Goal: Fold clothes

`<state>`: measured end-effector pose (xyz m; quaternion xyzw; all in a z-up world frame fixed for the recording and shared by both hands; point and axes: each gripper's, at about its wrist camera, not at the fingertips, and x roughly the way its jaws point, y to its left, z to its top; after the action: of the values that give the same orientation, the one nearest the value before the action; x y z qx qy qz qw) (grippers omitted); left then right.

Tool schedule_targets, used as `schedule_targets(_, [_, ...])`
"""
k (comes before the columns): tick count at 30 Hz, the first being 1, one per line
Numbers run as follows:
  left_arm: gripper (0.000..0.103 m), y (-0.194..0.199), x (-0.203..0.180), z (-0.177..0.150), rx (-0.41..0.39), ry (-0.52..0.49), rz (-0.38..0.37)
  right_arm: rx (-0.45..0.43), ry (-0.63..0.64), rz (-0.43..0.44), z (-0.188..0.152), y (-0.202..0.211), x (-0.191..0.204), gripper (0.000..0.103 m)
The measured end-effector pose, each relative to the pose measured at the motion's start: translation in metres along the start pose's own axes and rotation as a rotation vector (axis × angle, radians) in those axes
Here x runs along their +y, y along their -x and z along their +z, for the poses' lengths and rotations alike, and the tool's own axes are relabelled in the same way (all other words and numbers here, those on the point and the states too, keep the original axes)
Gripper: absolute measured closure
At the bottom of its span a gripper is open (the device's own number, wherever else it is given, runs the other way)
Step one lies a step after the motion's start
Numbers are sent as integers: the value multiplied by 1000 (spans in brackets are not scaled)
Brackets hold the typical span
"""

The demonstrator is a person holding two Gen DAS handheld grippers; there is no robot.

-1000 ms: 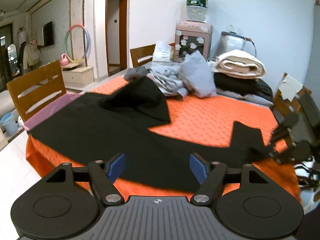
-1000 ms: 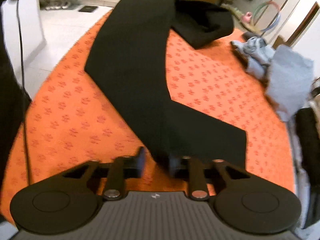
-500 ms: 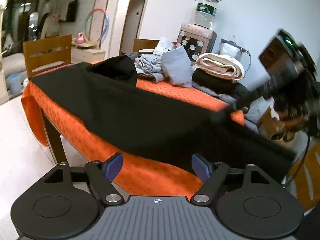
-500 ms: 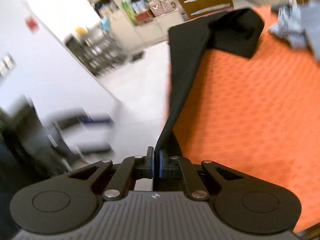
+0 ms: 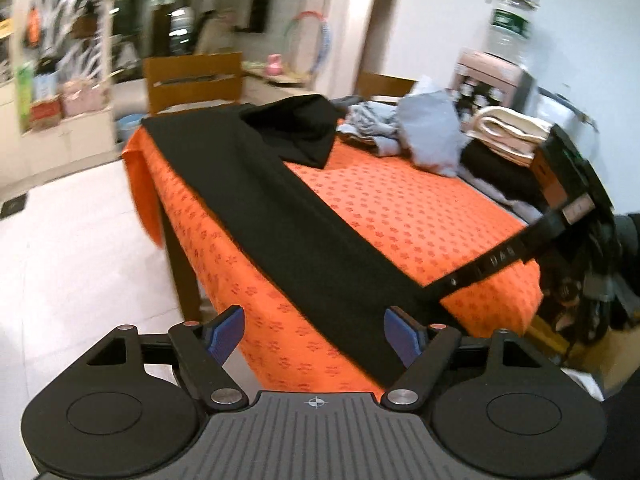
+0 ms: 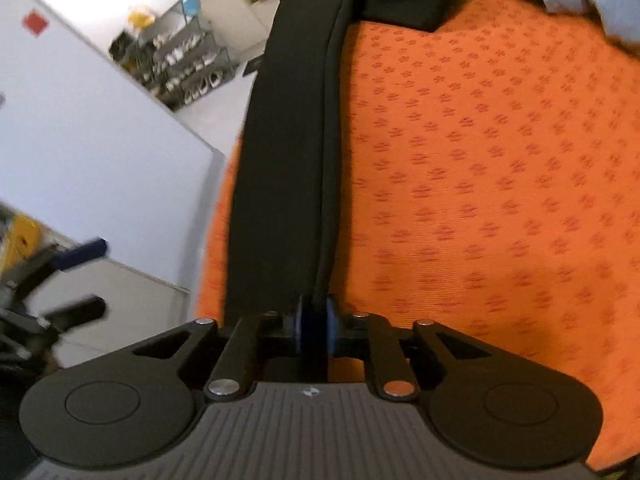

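A long black garment [image 5: 288, 216] lies folded lengthwise along the left edge of the orange tablecloth [image 5: 420, 216], with its far end bunched up. My left gripper [image 5: 314, 332] is open and hovers off the table's near corner, over the garment's near end, with nothing gripped. My right gripper [image 5: 436, 294] reaches in from the right and touches down on that same end. In the right wrist view the garment [image 6: 280, 140] runs away from the right gripper [image 6: 315, 320]. Its jaws are opening, with the cloth's folded edge still between the blue pads.
Crumpled grey clothes [image 5: 400, 128] and a folded cream blanket [image 5: 508, 128] occupy the table's far side. A wooden chair [image 5: 192, 80] stands behind the far left corner, a water dispenser [image 5: 504, 40] by the wall. White floor [image 5: 80, 260] lies left of the table; a shelf rack [image 6: 176, 60] stands further off.
The right gripper carried one black leg across onto the other, and its pads have now parted slightly. The left gripper swung around toward the table's corner, still open.
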<state>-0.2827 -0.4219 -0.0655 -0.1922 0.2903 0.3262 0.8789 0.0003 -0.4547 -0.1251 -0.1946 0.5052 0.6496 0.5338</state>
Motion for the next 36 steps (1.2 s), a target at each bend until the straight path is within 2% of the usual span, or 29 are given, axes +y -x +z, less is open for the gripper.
schedule_targets(4, [24,-3,-20,6,-7,29,53,-29,126,-90,1,20,2,84])
schedule_targets(7, [24,-8,-29,18,-16,30,74,-102,188,-145,13,43,2,76])
schedule_targets(12, [24,-17,-40,44,-61,10,69,-219,161,-177,54,64,-20,71])
schedule_targets(16, [24,-36,-50,63,-61,-2,116,-281,162,-178,101,60,-48,69])
schedule_targets(19, [24,-55,-58,75,-53,5,178,-292,177,-150,138,41,-77,63])
schedule_targets(25, [24,-91,-70,94,-56,95,306,-234,120,-79,201,-24,-126,63])
schedule_targets(33, [24,-148,-76,127,-43,49,370,-242,62,-73,244,-92,-143,63])
schedule_targets(34, [24,-155,-76,132,-41,40,370,-249,71,-71,247,-96,-144,64])
schedule_targets(36, [24,-170,-76,140,-35,10,367,-261,89,-60,253,-101,-145,78])
